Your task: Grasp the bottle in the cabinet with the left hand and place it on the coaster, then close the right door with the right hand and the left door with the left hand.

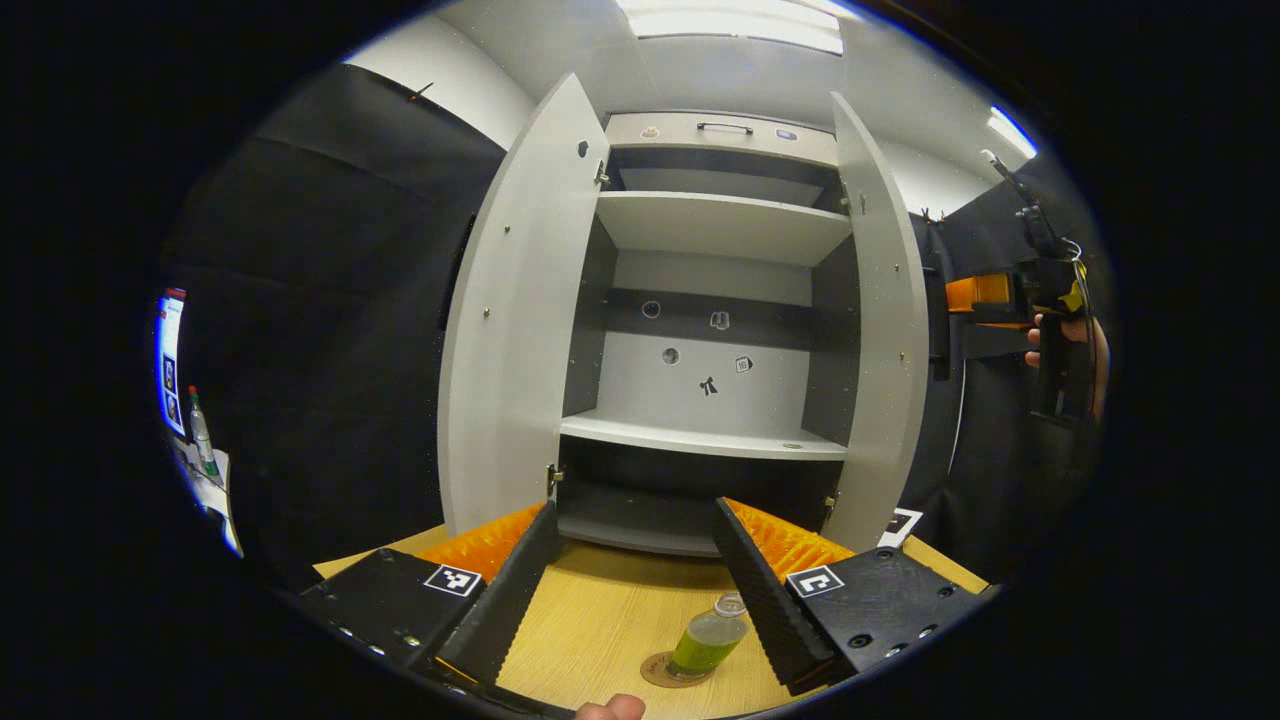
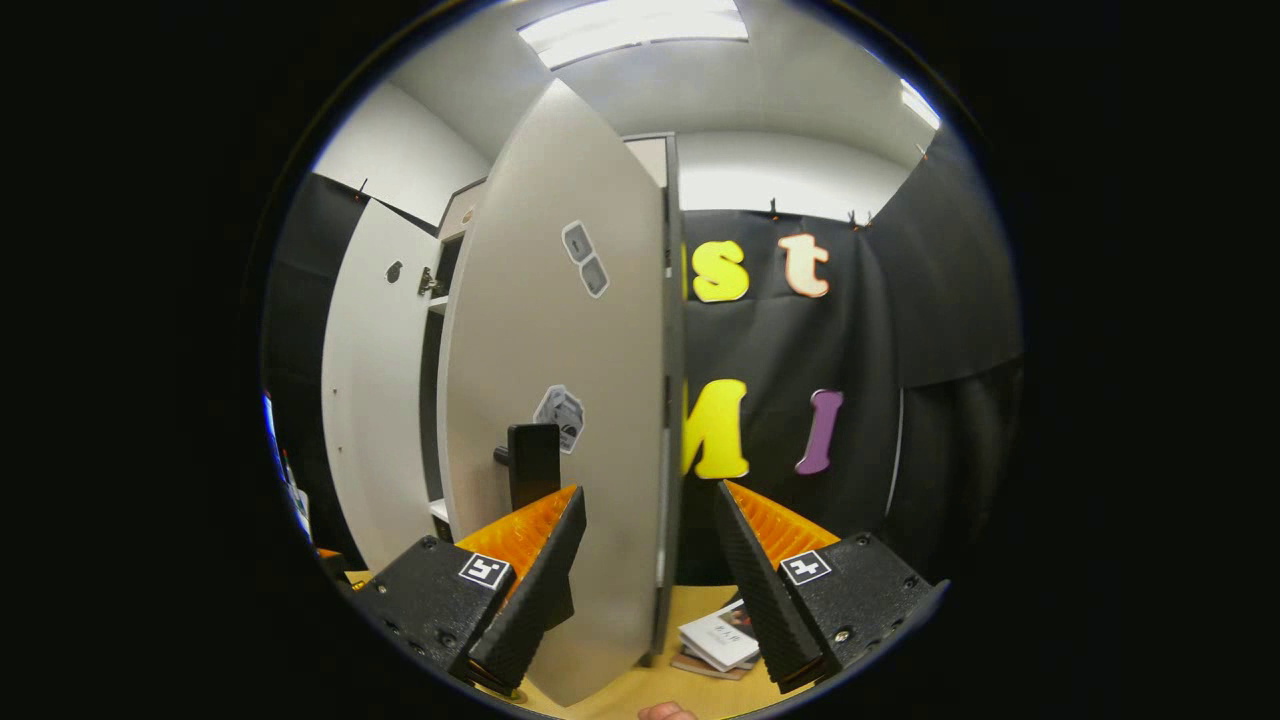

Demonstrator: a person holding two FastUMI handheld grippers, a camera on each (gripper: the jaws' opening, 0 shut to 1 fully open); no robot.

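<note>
The cabinet [image 1: 700, 435] stands with both doors swung out and its shelves bare. On the wooden table in front of it, a small bottle of green liquid [image 1: 708, 640] stands upright on a round coaster [image 1: 655, 675]. My left gripper [image 1: 635, 508] is open above the table; the bottle sits low between its fingers, close to the right one, and is not gripped. In the right gripper view, my right gripper [image 2: 650, 492] is open with the free edge of the right door [image 2: 665, 400] standing between its fingers. The door's black handle [image 2: 533, 465] is just behind the left finger. The left door [image 2: 370, 400] hangs open farther off.
The right gripper [image 1: 1050, 300], held by a hand [image 1: 1062, 335], shows past the right door [image 1: 885, 330] in the left gripper view. A stack of books [image 2: 718, 640] lies on the table [image 1: 600, 610] near the right door's foot. Another bottle [image 1: 202, 435] stands on a surface far left.
</note>
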